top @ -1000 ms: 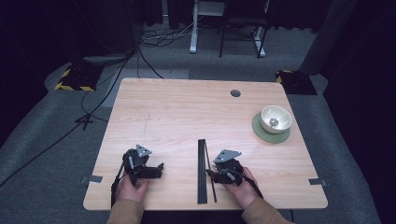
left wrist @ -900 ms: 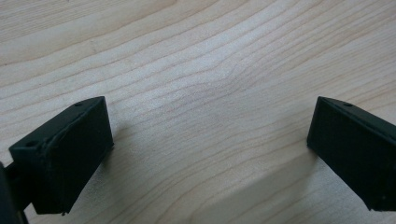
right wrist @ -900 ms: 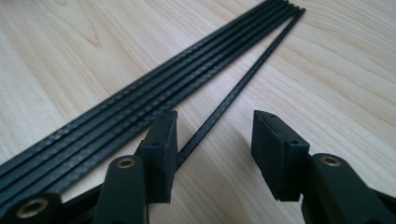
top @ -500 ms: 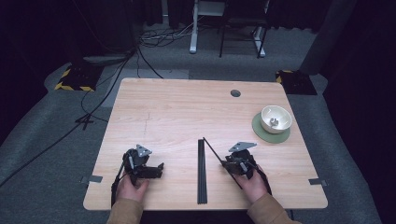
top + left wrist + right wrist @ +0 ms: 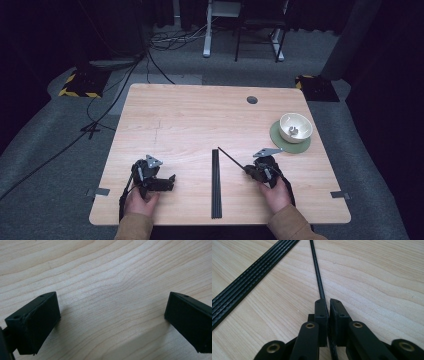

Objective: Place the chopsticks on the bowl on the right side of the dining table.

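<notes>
One thin black rod (image 5: 318, 277) clamped in the right claw (image 5: 329, 305), jaws have just been closing onto it. Rod angles up-left from the claw toward the top of the rod stack (image 5: 216, 184), its tip just beside that end. Stack: about five rods side by side mid-surface (image 5: 190, 120). Left claw (image 5: 170, 181) jaws wide apart, nothing between, resting near the front-left edge. One white bowl (image 5: 295, 127) on one green coaster (image 5: 280, 142) at right.
</notes>
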A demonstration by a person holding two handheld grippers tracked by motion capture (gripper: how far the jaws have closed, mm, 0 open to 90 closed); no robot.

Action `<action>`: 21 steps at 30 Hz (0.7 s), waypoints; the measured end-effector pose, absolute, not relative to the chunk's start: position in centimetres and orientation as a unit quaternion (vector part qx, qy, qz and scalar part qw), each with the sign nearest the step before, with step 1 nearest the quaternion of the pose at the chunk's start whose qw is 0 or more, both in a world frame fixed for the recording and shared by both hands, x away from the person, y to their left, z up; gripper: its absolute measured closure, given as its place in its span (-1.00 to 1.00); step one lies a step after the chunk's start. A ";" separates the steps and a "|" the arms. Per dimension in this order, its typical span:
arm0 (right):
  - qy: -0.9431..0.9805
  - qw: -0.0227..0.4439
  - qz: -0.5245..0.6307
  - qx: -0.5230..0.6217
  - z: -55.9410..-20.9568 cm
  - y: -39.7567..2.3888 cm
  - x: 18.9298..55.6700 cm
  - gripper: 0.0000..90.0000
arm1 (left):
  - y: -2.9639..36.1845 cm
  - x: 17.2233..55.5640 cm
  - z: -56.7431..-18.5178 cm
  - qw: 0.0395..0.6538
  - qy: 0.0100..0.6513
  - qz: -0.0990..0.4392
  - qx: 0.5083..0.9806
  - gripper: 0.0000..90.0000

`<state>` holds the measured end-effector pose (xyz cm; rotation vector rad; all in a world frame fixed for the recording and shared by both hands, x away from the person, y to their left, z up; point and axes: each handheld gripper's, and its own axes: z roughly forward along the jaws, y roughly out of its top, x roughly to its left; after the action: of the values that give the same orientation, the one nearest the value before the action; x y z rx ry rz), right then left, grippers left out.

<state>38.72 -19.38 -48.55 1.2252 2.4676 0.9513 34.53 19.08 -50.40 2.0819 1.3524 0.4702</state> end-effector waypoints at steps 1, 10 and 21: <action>0.842 0.114 0.324 0.417 -48.5 -19.4 38.7 0.88 | 19.1 34.5 -50.4 0.303 0.510 0.177 0.785 -0.99; 0.840 0.111 0.327 0.418 -48.4 -19.5 38.7 0.90 | 19.1 34.5 -50.4 0.304 0.510 0.177 0.785 -0.99; 0.835 0.100 0.361 0.404 -45.8 -20.6 37.9 0.90 | 19.1 34.5 -50.4 0.303 0.510 0.177 0.786 -0.99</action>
<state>37.92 -20.56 -45.77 1.1952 2.4675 1.0664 34.54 19.09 -50.39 2.0825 1.3521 0.4679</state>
